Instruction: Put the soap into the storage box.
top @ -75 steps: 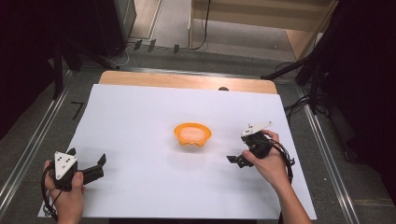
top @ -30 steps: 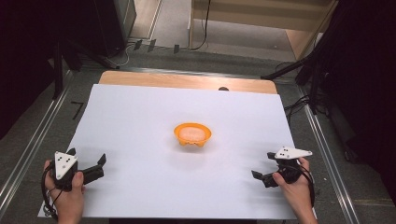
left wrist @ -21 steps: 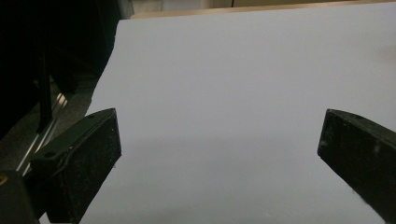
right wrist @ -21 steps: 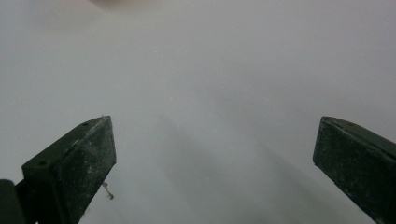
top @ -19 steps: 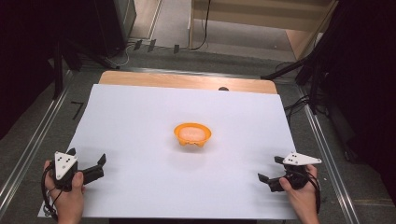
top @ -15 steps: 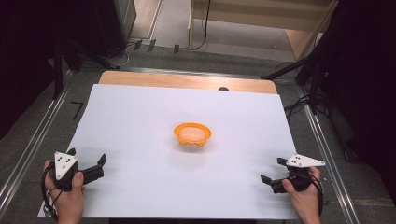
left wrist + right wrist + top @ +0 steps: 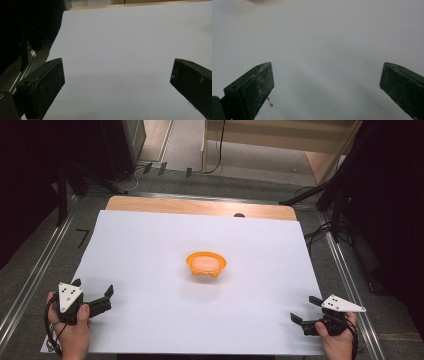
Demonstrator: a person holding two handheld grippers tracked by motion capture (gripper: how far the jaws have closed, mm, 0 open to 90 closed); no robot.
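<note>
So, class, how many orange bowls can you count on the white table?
1. The orange bowl stands near the middle of the white table, apart from the left gripper and right gripper at the near corners. Nothing could hide another.

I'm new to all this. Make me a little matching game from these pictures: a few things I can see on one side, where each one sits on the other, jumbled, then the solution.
Things:
1. orange bowl
2. left gripper
3. right gripper
4. white sheet

Places:
A. near right corner of the sheet, jaws open, in a hand
B. spread over most of the wooden table
C. middle of the sheet, apart from both grippers
D. near left corner of the sheet, jaws open, in a hand

Pairs: 1-C, 2-D, 3-A, 4-B
</note>
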